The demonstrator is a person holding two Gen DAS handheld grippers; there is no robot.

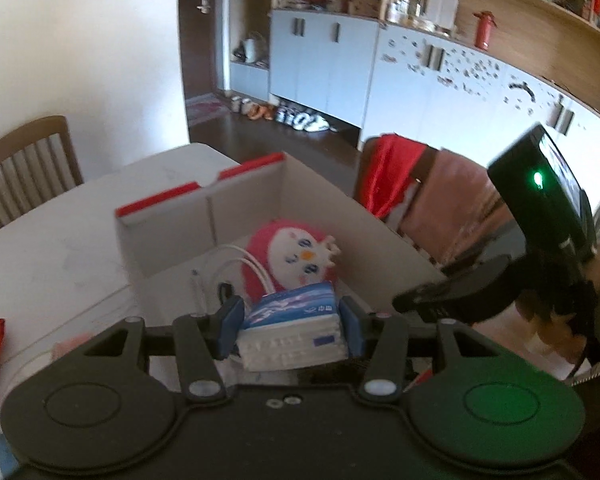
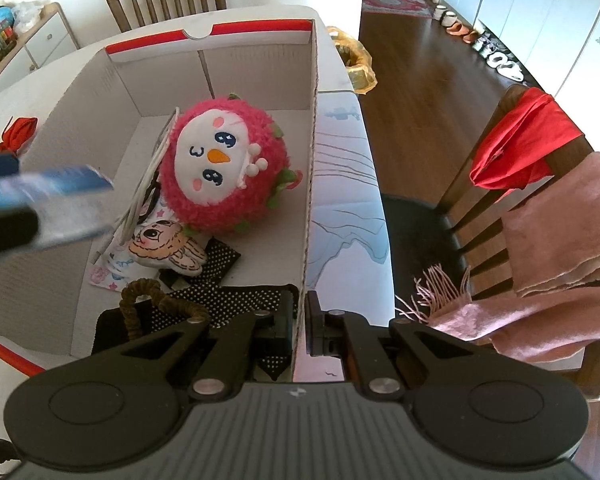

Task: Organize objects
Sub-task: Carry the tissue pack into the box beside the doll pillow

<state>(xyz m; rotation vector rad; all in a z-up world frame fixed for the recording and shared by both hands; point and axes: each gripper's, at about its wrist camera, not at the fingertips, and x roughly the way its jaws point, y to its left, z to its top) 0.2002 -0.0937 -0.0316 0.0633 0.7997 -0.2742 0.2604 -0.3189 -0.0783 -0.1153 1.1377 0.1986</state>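
A white table (image 2: 342, 184) carries an open cardboard box (image 2: 256, 68) with red-edged flaps, its floor holding a round pink plush penguin (image 2: 224, 166), a black polka-dot bag (image 2: 220, 292) with a brown handle, and a small cartoon-face cushion (image 2: 168, 246). Above the box's near end, the left gripper (image 1: 292, 322) clamps a blue-and-white tissue pack (image 1: 294, 328) between its blue pads. The right gripper (image 2: 300, 322) has its jaws pinched narrowly on the box's right wall. A chair (image 2: 540, 216) beside the table is draped with red and pink cloths.
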